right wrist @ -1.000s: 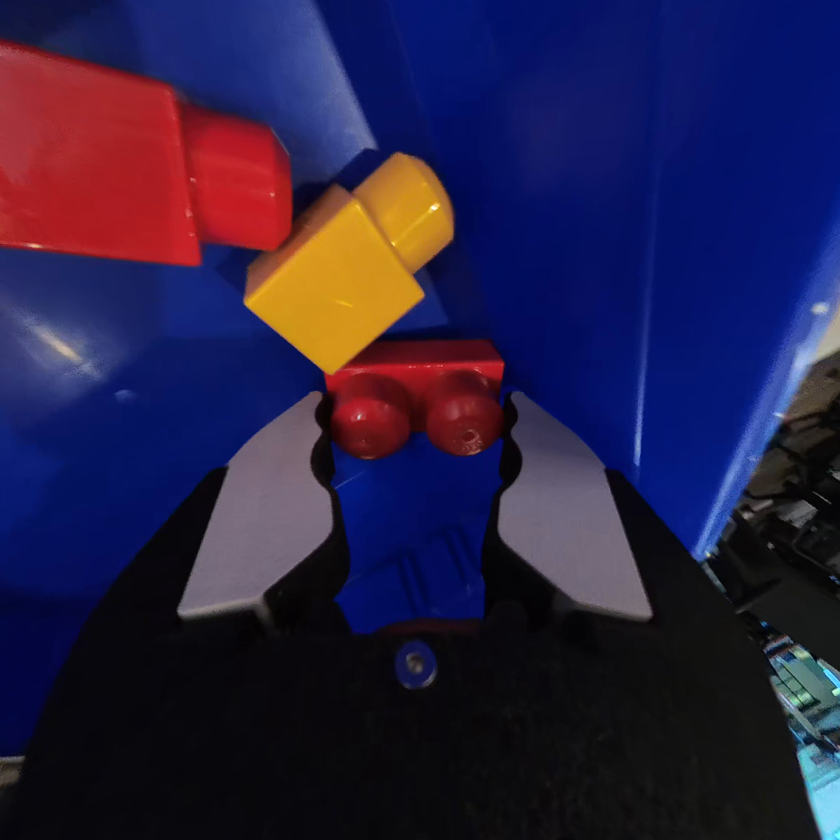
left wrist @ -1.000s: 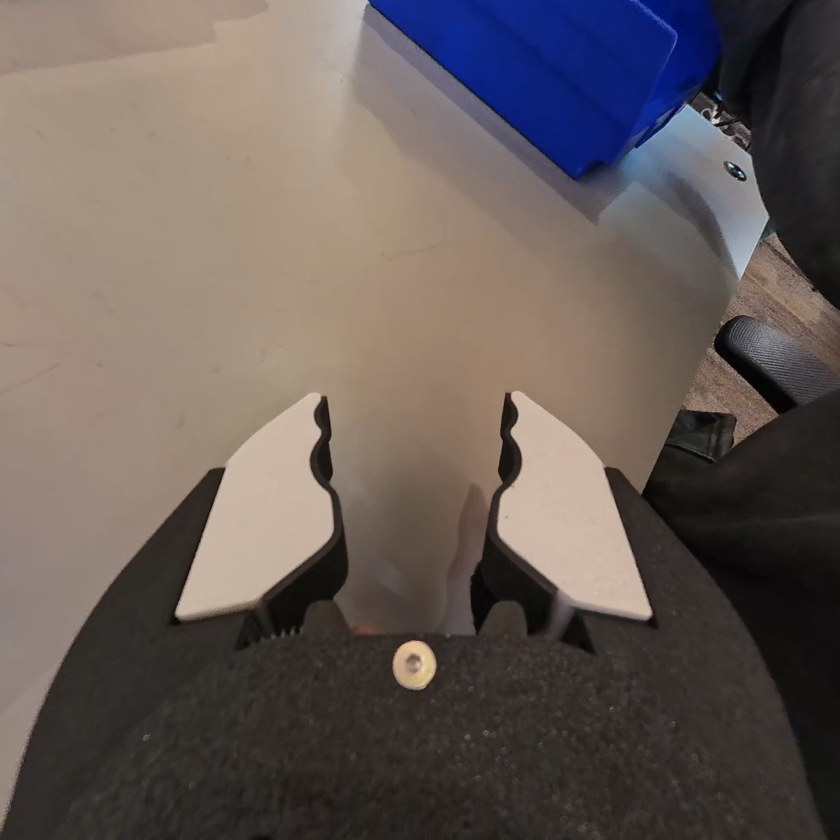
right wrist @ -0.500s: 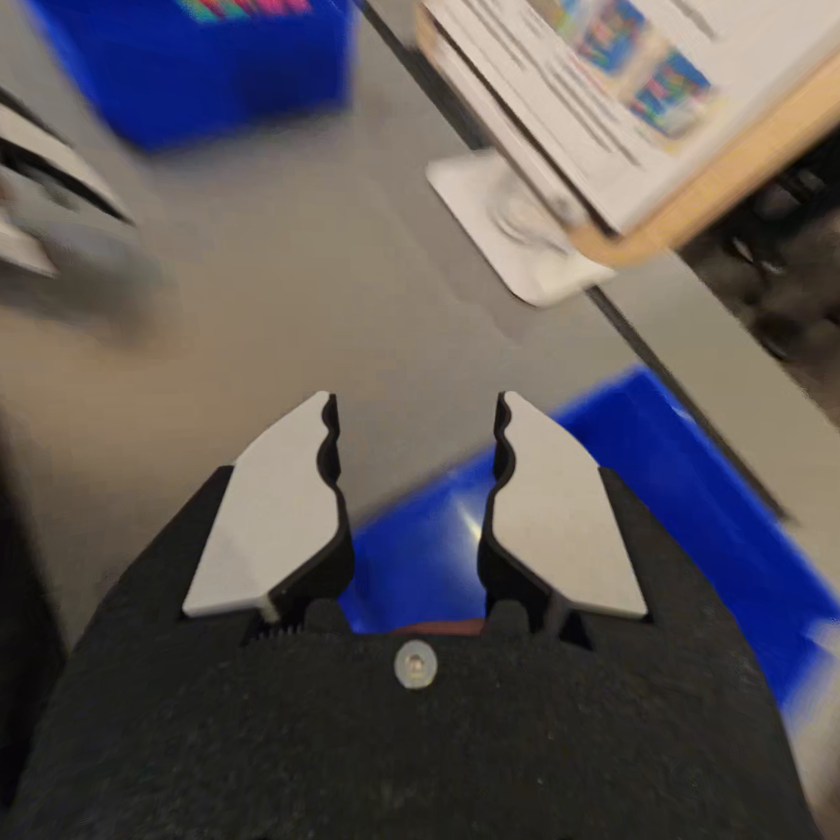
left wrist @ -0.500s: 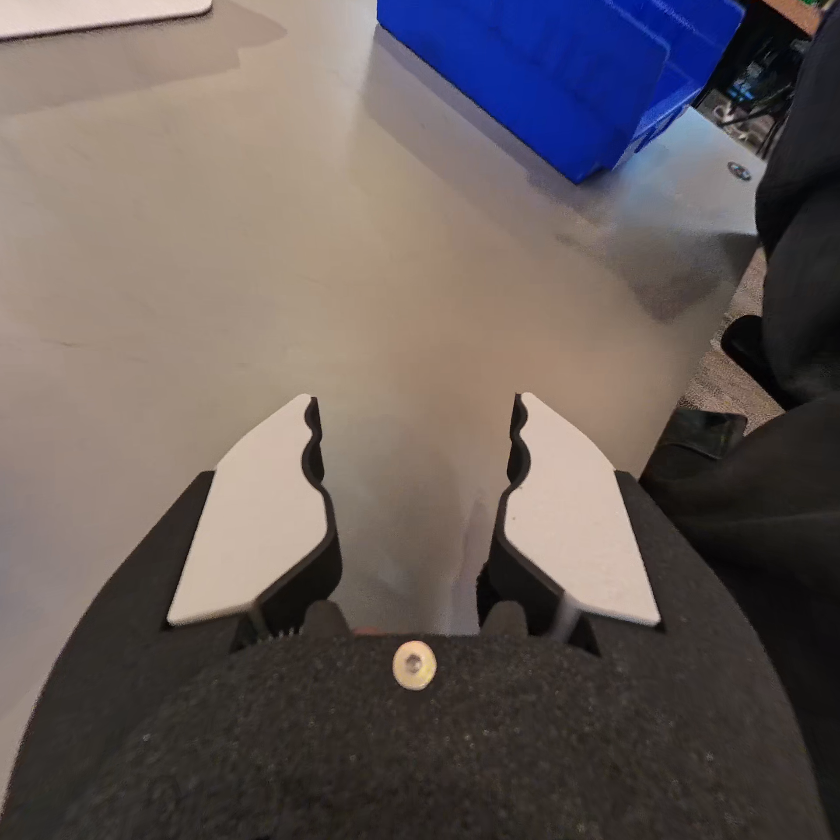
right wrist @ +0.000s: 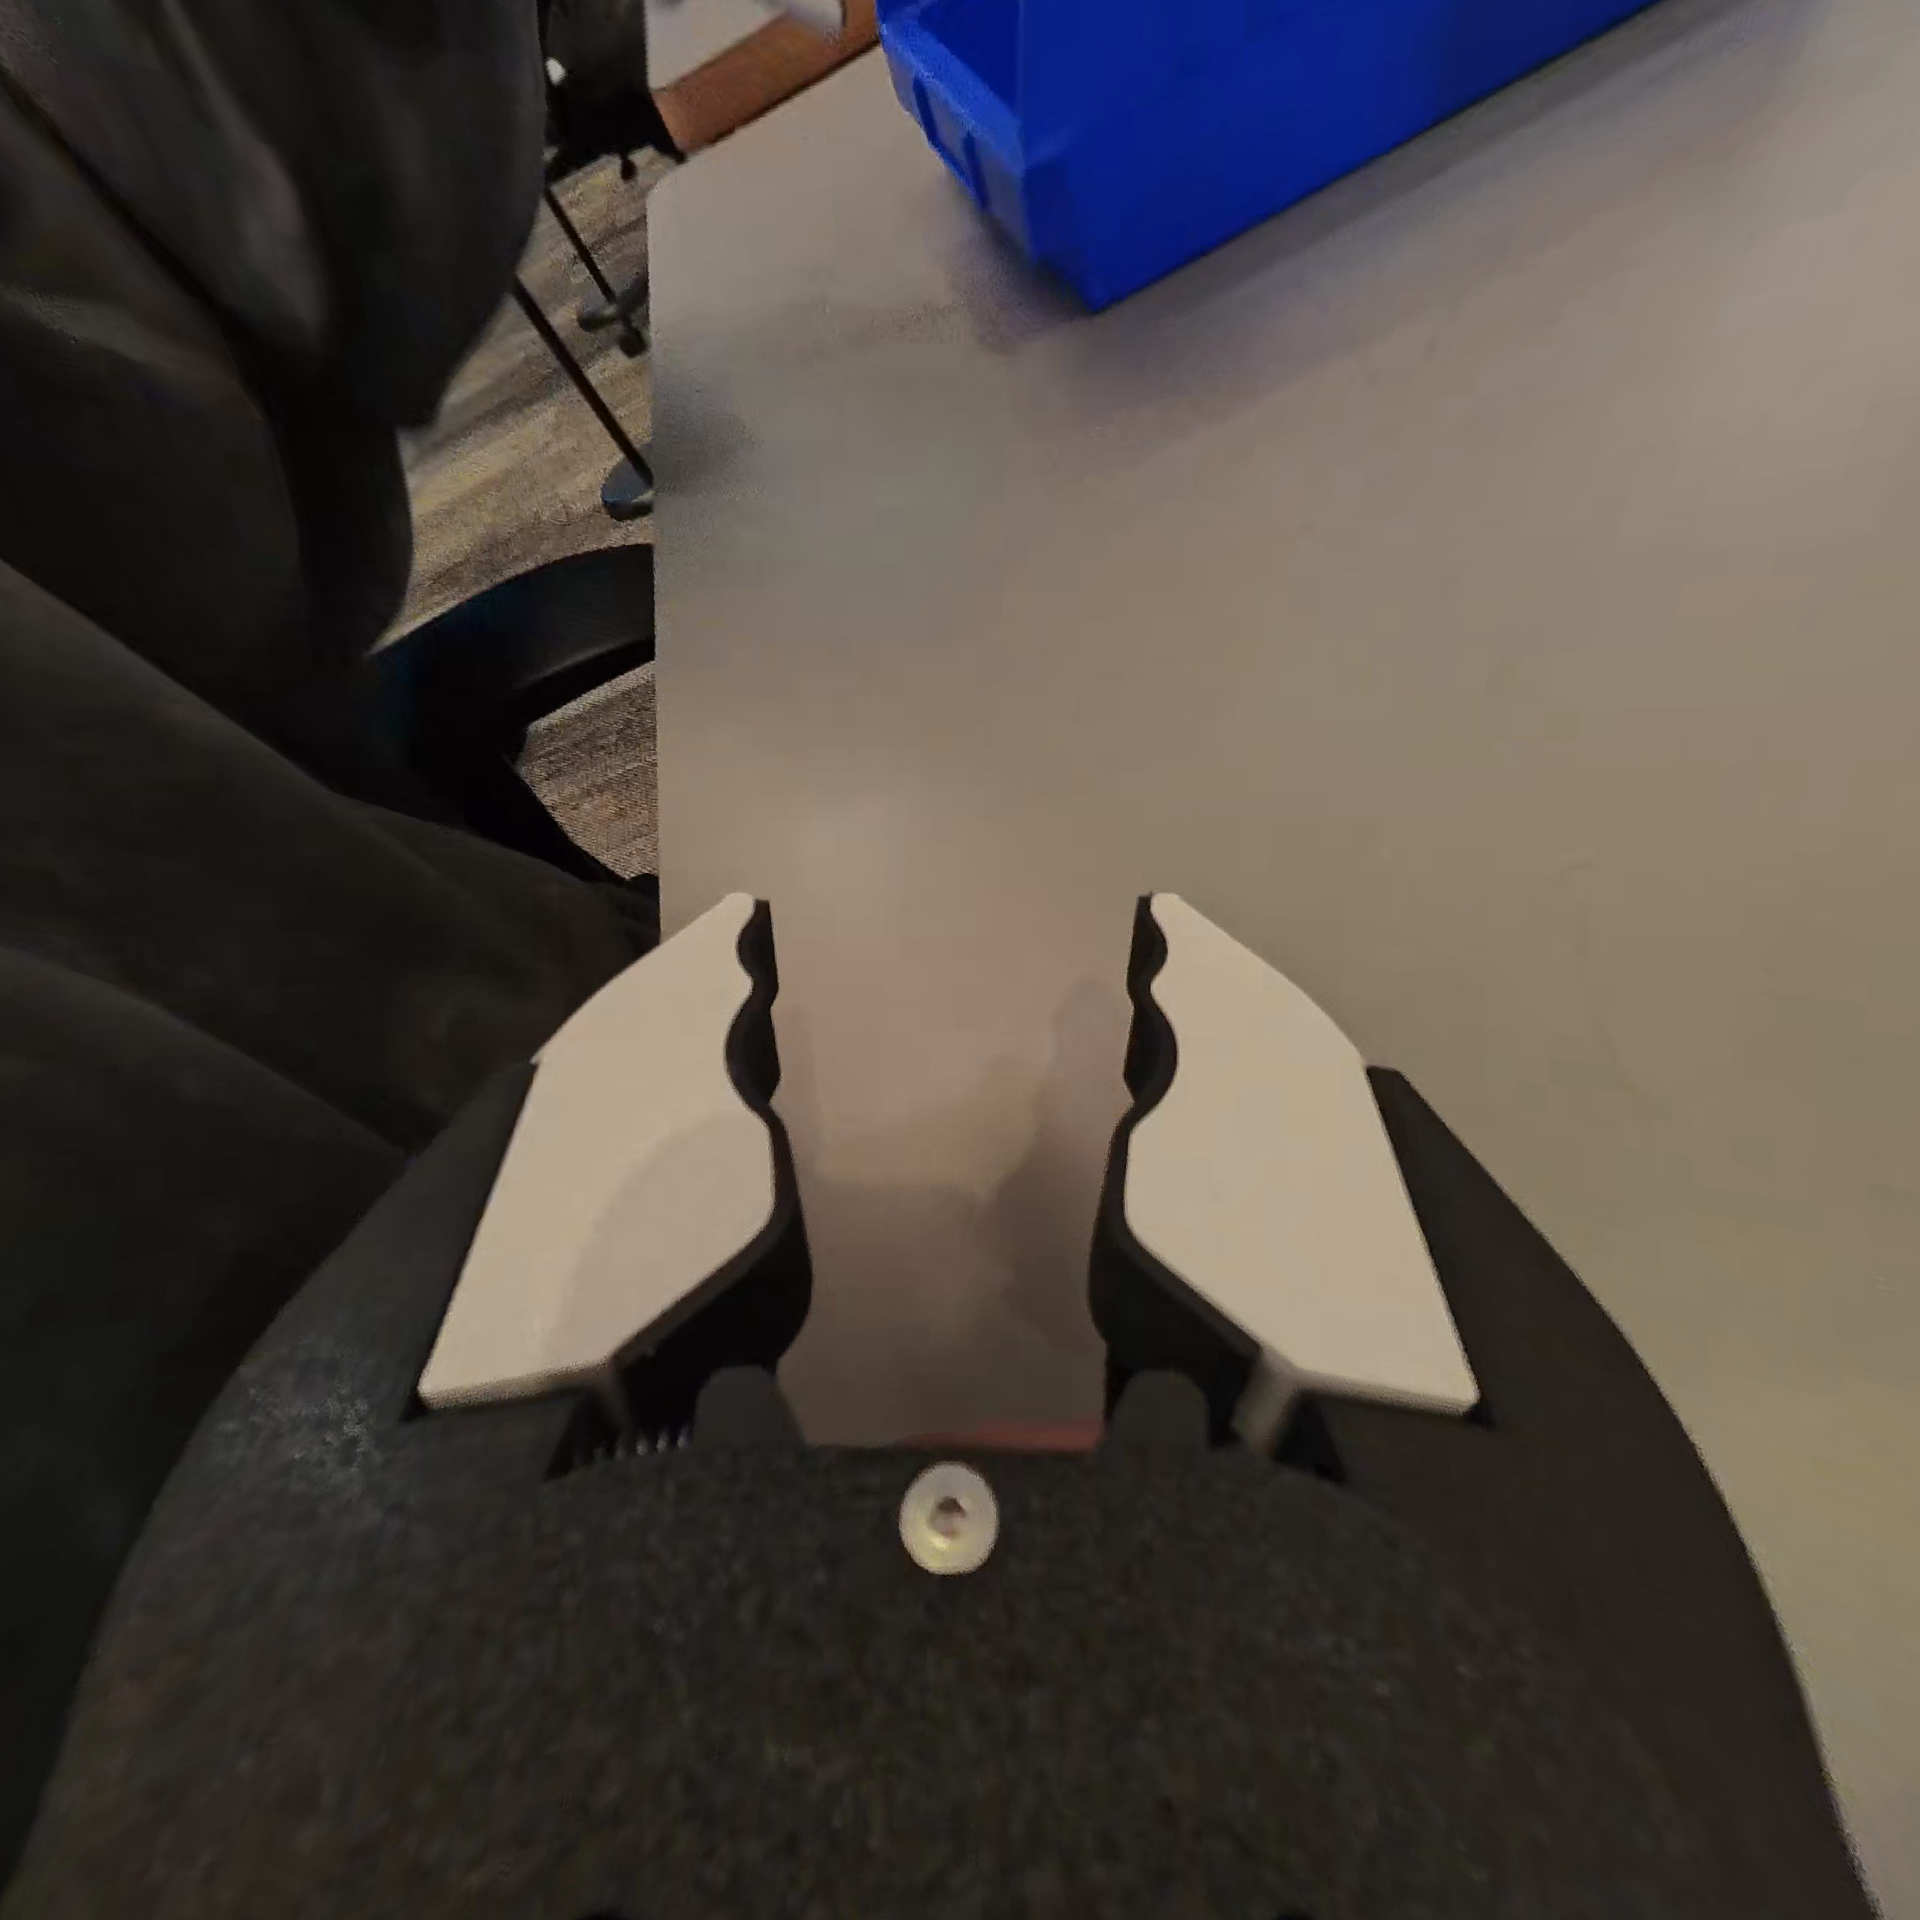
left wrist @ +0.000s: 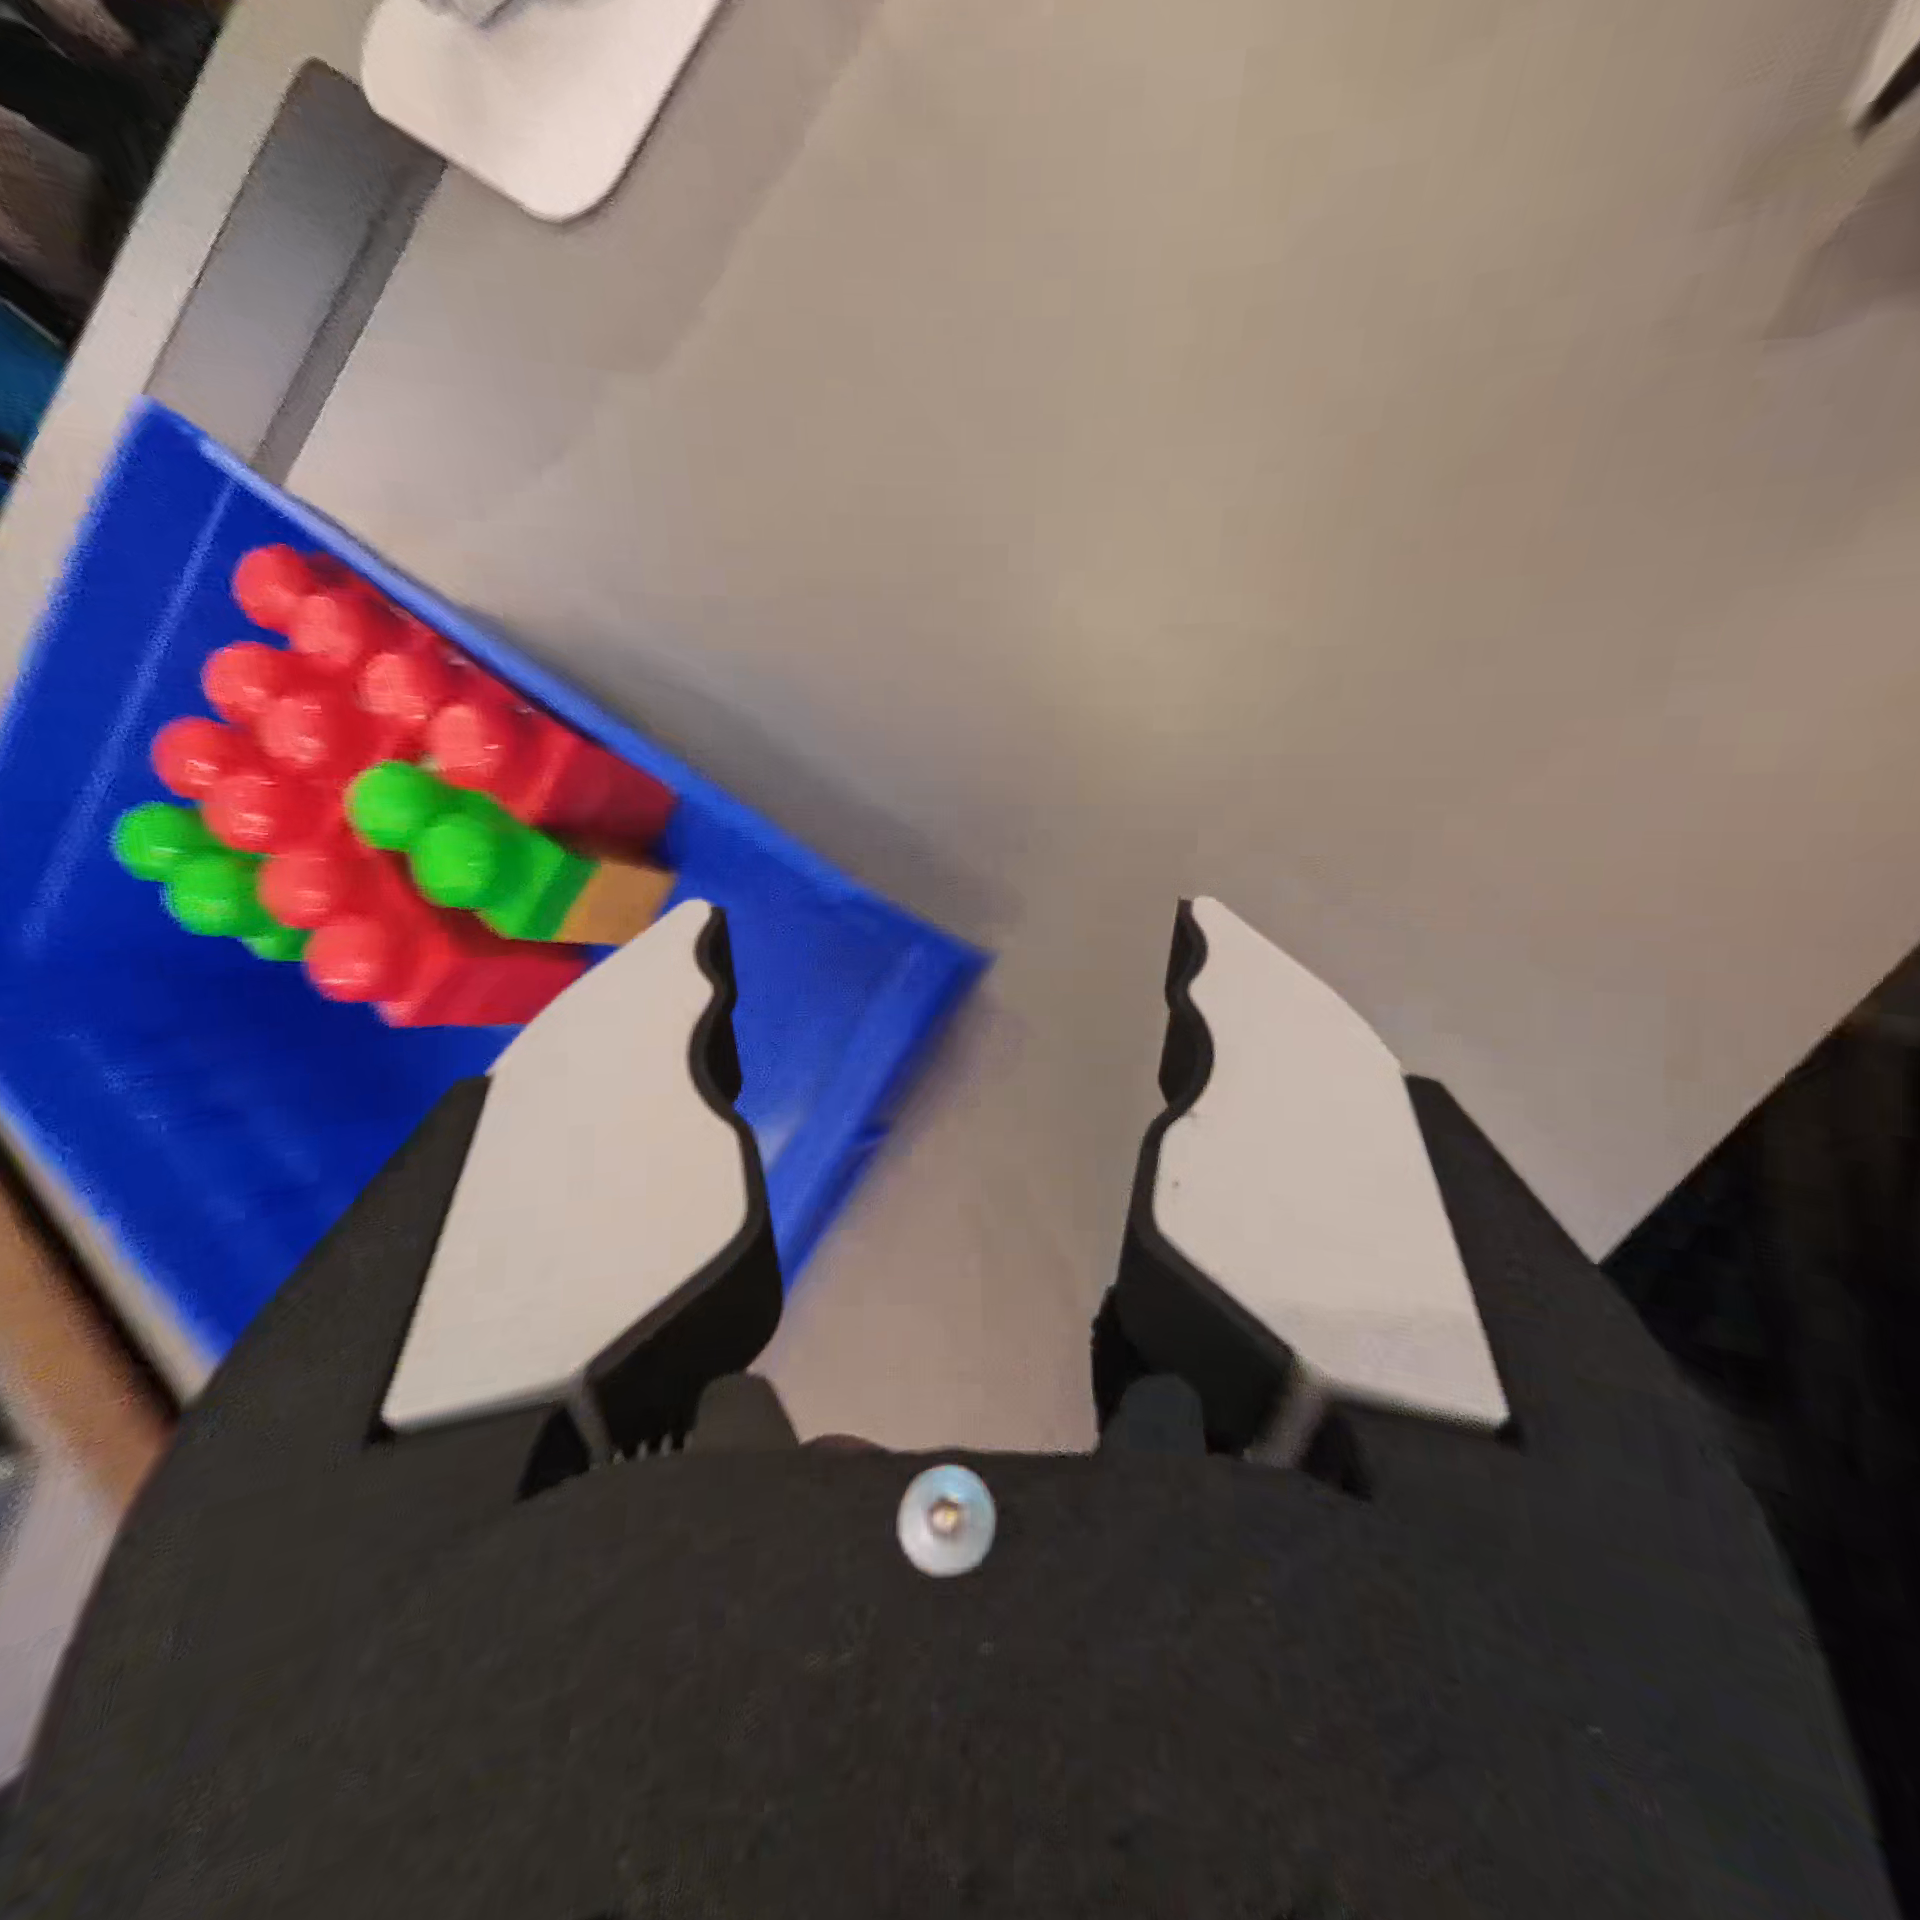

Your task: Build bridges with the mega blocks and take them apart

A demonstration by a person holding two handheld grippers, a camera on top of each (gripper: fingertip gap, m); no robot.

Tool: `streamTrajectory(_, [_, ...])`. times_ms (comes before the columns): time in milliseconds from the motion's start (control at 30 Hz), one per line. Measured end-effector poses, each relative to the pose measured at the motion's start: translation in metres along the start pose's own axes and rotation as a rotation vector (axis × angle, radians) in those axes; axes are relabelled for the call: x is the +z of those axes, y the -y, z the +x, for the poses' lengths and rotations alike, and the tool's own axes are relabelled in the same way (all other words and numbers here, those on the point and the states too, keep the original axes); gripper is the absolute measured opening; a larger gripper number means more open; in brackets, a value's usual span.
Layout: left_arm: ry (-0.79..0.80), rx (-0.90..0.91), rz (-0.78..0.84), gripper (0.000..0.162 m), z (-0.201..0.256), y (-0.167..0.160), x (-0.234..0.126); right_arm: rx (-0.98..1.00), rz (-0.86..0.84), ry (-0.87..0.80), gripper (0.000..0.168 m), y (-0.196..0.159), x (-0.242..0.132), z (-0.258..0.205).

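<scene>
in the left wrist view, the left gripper (left wrist: 951, 925) hung above the grey desk (left wrist: 1195, 520) with its jaws spread wide and nothing between them. the picture was a little blurred. to the left of the jaws stood a blue bin (left wrist: 135, 1091) on the desk, and the tip of the left finger (left wrist: 613, 1122) covered part of the bin's near wall. inside the bin lay a pile of mega blocks: several red blocks (left wrist: 343, 707) with their round studs turned toward the camera, and green blocks (left wrist: 457, 847) lying among them. a small tan or orange piece (left wrist: 618, 902) showed at the end of the green ones, just beside the finger tip; i could not tell what it was. a pale flat plate (left wrist: 530, 94) with rounded corners lay at the far edge of the desk.

in the right wrist view, the right gripper (right wrist: 956, 920) was also over the bare desk (right wrist: 1351, 675), close to its left edge, with the jaws wide apart and holding nothing. a second blue bin (right wrist: 1195, 135) stood farther away at the upper right, well apart from the jaws; only its outer wall showed, so what it held could not be seen. dark clothing of a person (right wrist: 208, 831) filled the left side, and behind it a black chair (right wrist: 520, 644) stood on the carpet floor (right wrist: 561, 343).
</scene>
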State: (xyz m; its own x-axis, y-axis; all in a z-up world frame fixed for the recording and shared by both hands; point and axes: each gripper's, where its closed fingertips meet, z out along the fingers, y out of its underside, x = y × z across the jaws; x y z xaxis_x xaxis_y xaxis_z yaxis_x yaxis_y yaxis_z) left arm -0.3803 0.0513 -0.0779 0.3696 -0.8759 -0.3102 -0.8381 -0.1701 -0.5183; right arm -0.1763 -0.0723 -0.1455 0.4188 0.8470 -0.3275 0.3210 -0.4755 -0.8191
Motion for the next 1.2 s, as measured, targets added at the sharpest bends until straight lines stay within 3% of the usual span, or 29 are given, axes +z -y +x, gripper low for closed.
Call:
streamTrajectory(167, [-0.102, 0.185, -0.205, 0.079, -0.076, -0.015, 0.007, 0.039, 0.05, -0.007, 0.064, 0.009, -0.016, 0.004])
streamTrajectory(400, [-0.229, 0.377, -0.448, 0.081, -0.158, -0.042, 0.053, 0.104, 0.065, -0.044, 0.063, 0.005, -0.022, 0.014])
streamTrajectory(667, [-0.33, 0.548, -0.577, 0.081, -0.18, -0.062, 0.084, 0.152, 0.023, -0.066, 0.062, -0.006, -0.019, 0.023])
streamTrajectory(1000, [-0.39, 0.538, -0.612, 0.078, -0.179, -0.09, 0.108, 0.189, 0.002, -0.007, 0.061, -0.009, -0.01, 0.028])
streamTrajectory(1200, [-0.405, 0.502, -0.589, 0.077, -0.176, -0.091, 0.103, 0.198, 0.0, 0.017, 0.059, -0.009, -0.008, 0.028])
